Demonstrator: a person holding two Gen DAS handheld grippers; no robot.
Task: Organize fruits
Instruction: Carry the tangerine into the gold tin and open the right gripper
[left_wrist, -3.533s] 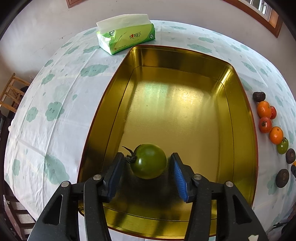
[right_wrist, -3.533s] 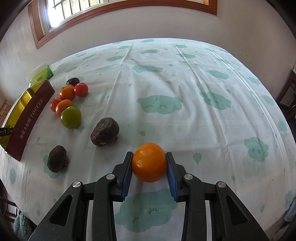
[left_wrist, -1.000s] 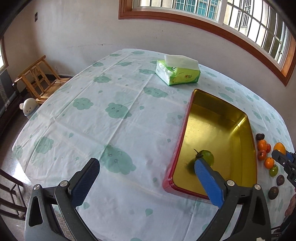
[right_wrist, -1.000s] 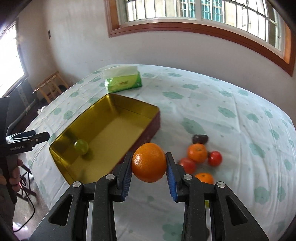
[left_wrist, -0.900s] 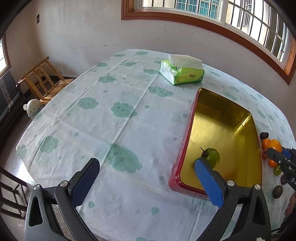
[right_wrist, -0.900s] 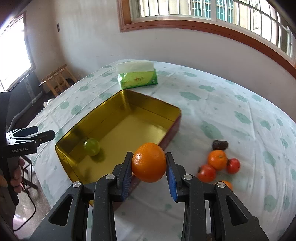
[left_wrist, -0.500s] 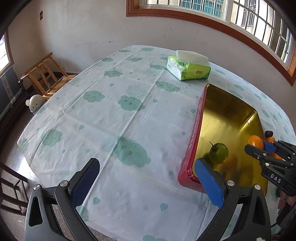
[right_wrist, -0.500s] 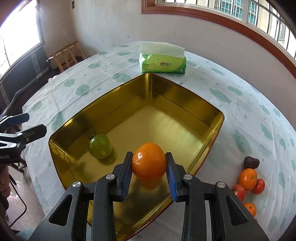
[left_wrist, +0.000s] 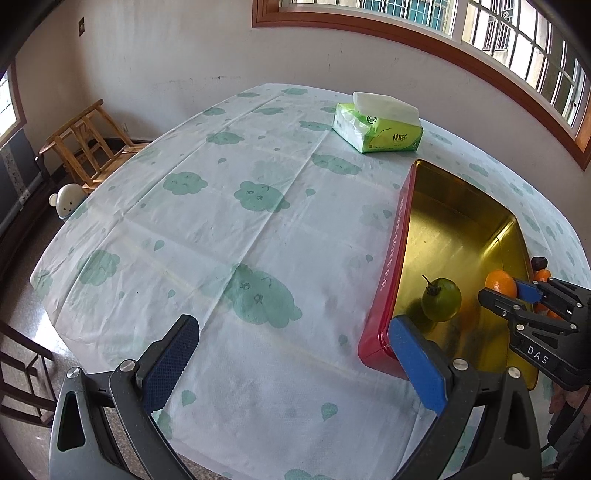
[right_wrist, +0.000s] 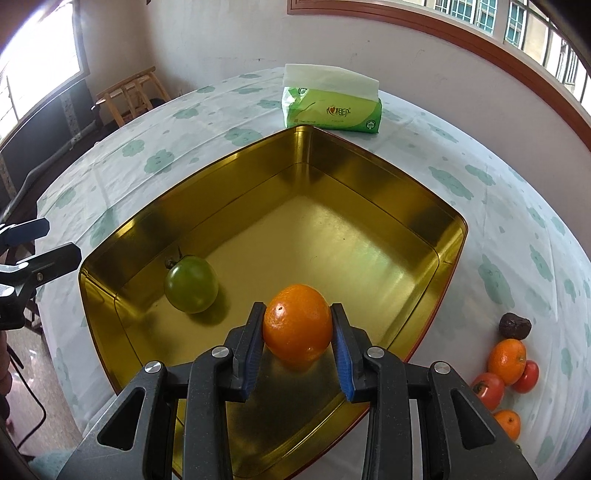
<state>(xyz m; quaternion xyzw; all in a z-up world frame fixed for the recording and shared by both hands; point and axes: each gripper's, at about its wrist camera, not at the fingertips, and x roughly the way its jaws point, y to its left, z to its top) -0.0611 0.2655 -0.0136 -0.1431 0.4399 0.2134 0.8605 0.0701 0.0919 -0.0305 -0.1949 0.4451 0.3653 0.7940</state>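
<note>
My right gripper (right_wrist: 297, 328) is shut on an orange (right_wrist: 297, 322) and holds it low inside the gold tin (right_wrist: 369, 158), near its front right wall. A green tomato (right_wrist: 191, 284) lies in the tin to the left of the orange. In the left wrist view the tin (left_wrist: 400, 236) has a red outer wall, and the green tomato (left_wrist: 441, 299), the orange (left_wrist: 500, 283) and my right gripper (left_wrist: 511, 291) show inside it. My left gripper (left_wrist: 291, 354) is open wide and empty, over the tablecloth left of the tin.
A green tissue pack (right_wrist: 330, 107) stands behind the tin, also in the left wrist view (left_wrist: 378, 127). Loose oranges (right_wrist: 506, 356), red tomatoes (right_wrist: 488, 385) and a dark fruit (right_wrist: 515, 326) lie on the cloth right of the tin. A wooden chair (left_wrist: 86, 142) stands off the table's left.
My right gripper has carried the orange from the table over the tin and down into it. My left gripper has backed away left of the tin, staying open.
</note>
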